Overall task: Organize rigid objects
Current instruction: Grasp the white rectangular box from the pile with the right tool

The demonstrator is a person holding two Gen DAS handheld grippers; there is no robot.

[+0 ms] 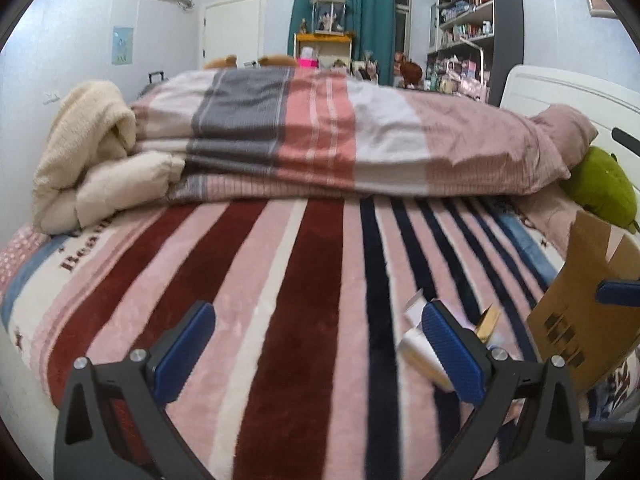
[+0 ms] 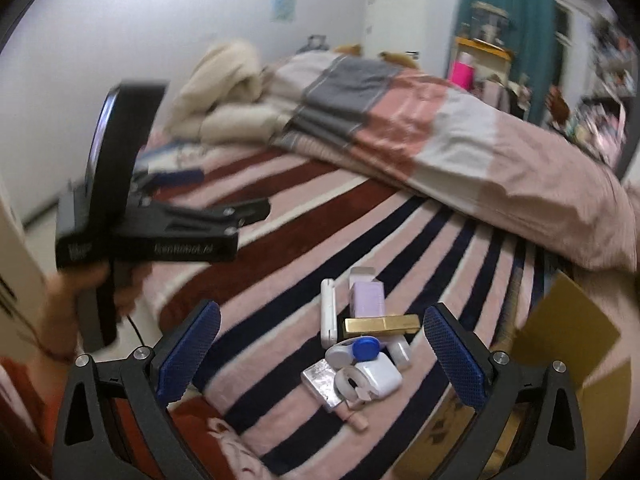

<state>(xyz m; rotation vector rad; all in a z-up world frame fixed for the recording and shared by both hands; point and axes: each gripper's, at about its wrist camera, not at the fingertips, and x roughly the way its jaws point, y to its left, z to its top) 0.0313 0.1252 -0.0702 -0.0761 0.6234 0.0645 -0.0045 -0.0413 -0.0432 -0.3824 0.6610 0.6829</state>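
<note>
A small pile of rigid items lies on the striped blanket in the right wrist view: a lilac box (image 2: 369, 297), a gold bar-shaped box (image 2: 382, 325), a white slim case (image 2: 328, 310), a blue-and-white round case (image 2: 358, 349), a white charger block (image 2: 380, 376) and a silvery box (image 2: 322, 385). My right gripper (image 2: 320, 356) is open and empty above the pile. My left gripper (image 1: 316, 354) is open and empty over the blanket; the pile's edge (image 1: 486, 322) shows behind its right finger. The left gripper also shows in the right wrist view (image 2: 168, 216).
A brown cardboard box (image 1: 580, 308) stands at the right edge of the bed, also in the right wrist view (image 2: 560, 340). A folded striped duvet (image 1: 340, 136) and a cream blanket (image 1: 88, 152) lie at the back. A green plush (image 1: 604, 184) sits by the headboard.
</note>
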